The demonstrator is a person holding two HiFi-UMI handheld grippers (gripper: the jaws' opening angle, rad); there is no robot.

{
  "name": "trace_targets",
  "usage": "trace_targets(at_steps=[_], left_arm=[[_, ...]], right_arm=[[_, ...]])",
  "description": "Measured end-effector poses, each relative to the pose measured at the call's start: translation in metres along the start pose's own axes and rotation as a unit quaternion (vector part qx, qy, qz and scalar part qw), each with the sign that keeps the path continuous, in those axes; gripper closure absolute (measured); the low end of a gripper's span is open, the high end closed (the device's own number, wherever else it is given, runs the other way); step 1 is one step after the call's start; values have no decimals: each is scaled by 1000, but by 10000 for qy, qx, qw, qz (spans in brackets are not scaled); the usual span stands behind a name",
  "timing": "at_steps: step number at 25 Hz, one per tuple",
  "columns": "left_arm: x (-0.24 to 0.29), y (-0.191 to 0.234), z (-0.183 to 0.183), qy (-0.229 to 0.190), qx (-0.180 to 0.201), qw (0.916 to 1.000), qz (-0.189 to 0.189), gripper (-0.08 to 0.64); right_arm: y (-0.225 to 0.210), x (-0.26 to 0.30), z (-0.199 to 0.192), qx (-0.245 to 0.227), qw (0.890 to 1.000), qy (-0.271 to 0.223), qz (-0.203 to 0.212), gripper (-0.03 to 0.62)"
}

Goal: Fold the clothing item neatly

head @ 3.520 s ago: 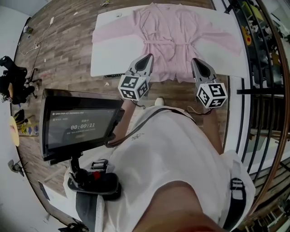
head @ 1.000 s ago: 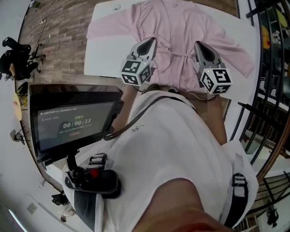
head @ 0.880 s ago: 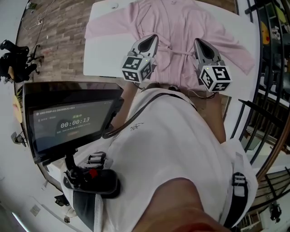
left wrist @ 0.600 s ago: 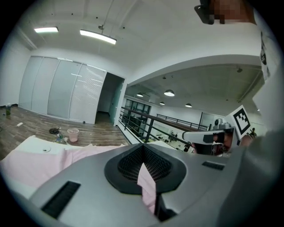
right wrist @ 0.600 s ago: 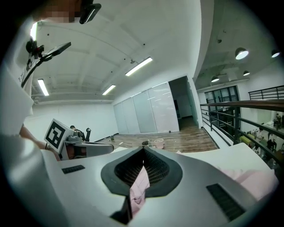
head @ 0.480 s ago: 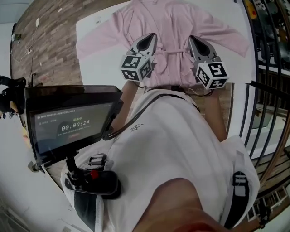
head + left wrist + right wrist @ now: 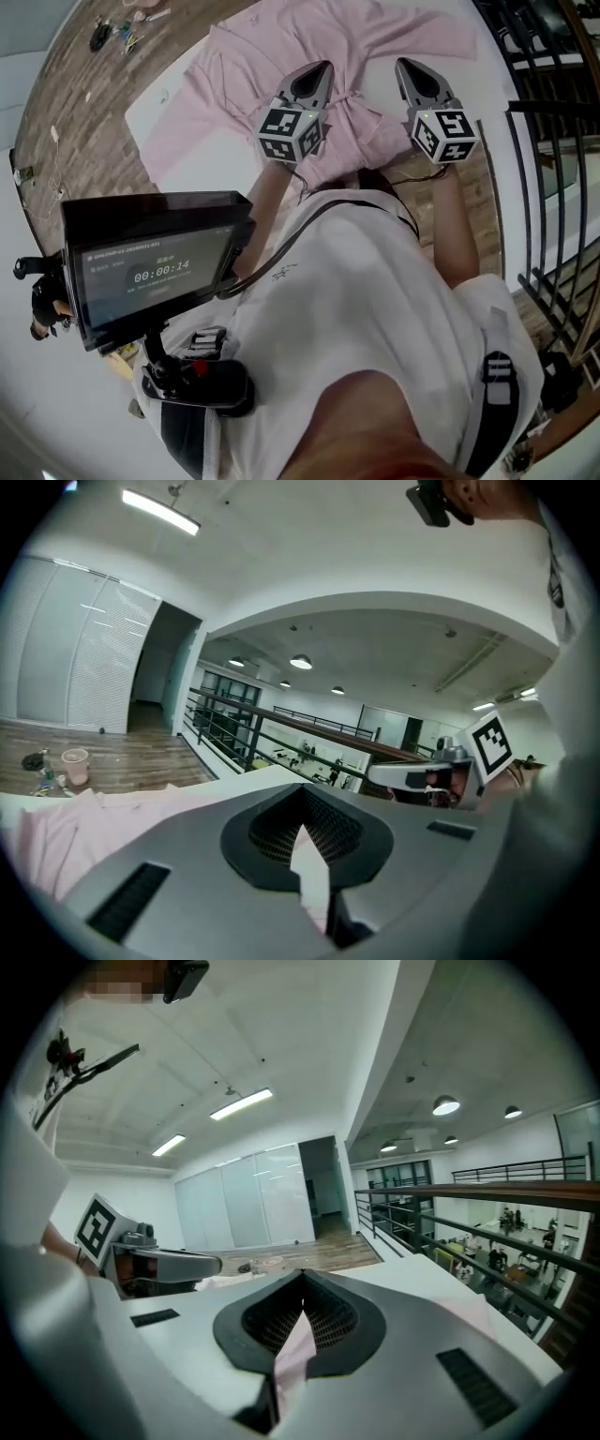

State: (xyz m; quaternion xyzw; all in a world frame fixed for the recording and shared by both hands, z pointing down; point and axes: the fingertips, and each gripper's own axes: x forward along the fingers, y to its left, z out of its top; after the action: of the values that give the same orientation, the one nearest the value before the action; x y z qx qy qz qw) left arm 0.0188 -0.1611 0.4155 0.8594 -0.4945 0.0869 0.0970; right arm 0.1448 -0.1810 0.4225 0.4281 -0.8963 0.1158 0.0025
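- Garment: pink robe, spread flat and front-up on a white table, sleeves out to either side and a tied belt across the waist.
- Left gripper: held over the robe's lower part, left of the belt knot, pointing away from the person. Its marker cube sits at the near end.
- Left gripper jaws, left gripper view: tips together. A pale sliver shows in the slit below them. Whether any cloth is pinched cannot be told.
- Right gripper: held over the robe's lower part, right of the belt knot, roughly parallel to the left one. Its marker cube sits at the near end.
- Right gripper jaws, right gripper view: tips together. A pink strip shows in the slit between them. Whether it is gripped or merely lies beneath cannot be told.
- Contact between either gripper and the robe: not determinable from the head view.
- Person: white shirt, standing at the table's near edge.
- Screen: dark, mounted at the person's left, showing a timer.
- Surroundings: wooden floor left of the table and a black railing on the right.
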Motion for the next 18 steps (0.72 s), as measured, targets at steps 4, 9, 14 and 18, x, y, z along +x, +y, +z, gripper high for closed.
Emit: trace_targets(at_steps=[4, 9, 14, 18], left_arm=[[15, -5, 11, -135, 39, 9999, -33, 558], [40, -18, 32, -352, 196, 9989, -243, 558], [45, -40, 35, -338, 231, 9977, -538, 558], [39, -45, 33, -262, 261, 9974, -614, 558]], right_arm=[[-42, 19, 9, -109, 9995, -27, -279, 591], [-109, 48, 25, -296, 9961, -55, -826, 591], [-156, 57, 18, -323, 9890, 84, -1441, 591], [-180, 70, 4, -319, 9841, 316, -1720, 568]])
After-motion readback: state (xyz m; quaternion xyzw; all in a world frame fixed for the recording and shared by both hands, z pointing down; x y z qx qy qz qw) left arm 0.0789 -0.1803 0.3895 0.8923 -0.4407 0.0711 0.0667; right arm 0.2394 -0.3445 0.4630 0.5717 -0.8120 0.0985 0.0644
